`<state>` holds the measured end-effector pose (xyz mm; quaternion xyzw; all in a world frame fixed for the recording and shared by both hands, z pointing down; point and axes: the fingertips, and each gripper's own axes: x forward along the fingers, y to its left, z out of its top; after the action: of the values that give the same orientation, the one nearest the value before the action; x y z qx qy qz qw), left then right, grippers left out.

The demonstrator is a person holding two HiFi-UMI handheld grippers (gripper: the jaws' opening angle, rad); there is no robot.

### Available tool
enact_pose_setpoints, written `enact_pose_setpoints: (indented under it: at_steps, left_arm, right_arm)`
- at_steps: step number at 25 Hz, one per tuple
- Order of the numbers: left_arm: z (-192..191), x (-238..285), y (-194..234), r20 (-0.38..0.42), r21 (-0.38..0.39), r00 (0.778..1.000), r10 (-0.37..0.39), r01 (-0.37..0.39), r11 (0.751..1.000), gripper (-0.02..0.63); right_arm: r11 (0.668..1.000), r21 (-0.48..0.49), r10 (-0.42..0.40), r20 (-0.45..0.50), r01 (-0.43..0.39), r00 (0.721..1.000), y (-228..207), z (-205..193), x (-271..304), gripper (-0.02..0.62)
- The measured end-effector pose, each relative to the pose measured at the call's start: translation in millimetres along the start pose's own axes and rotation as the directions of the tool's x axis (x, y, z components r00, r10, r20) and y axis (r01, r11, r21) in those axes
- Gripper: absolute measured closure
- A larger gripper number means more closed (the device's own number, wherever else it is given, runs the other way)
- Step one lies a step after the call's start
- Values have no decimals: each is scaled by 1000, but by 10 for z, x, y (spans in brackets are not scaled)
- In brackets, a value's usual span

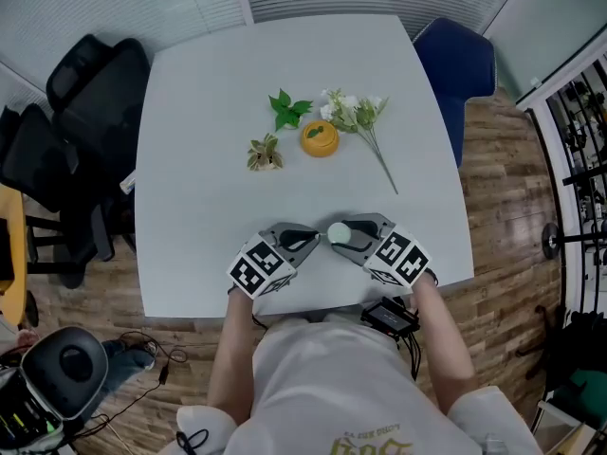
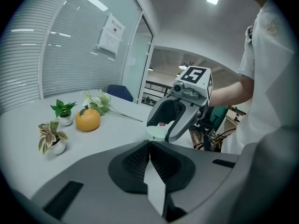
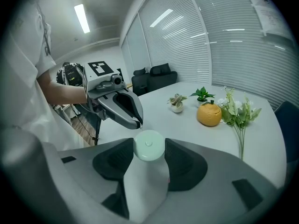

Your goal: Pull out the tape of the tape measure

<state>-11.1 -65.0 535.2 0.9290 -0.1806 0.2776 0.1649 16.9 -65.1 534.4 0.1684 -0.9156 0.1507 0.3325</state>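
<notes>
The tape measure (image 1: 339, 232) is a round, pale green disc held over the front edge of the white table (image 1: 209, 207). My right gripper (image 1: 343, 237) is shut on its case (image 3: 148, 144), one pad on each side. My left gripper (image 1: 316, 239) comes in from the left, jaws shut, tips (image 3: 138, 123) right at the disc's rim. A small pale sliver, the tape's end, shows pinched at those tips. In the left gripper view the closed jaws (image 2: 149, 146) sit just short of the disc (image 2: 156, 132).
Mid-table stand an orange pot (image 1: 320, 138), two small potted plants (image 1: 289, 109) (image 1: 266, 153) and a spray of white flowers (image 1: 360, 112). A blue chair (image 1: 460, 60) stands at the far right, black office chairs (image 1: 66, 112) at the left.
</notes>
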Motion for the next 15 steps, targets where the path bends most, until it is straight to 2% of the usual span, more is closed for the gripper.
enact_pose_setpoints:
  at_steps: [15]
  left_arm:
    - [-127, -101, 91, 8, -65, 1000, 10, -10, 998, 598]
  right_arm:
    - [1000, 29, 6, -21, -6, 1000, -12, -84, -11, 370]
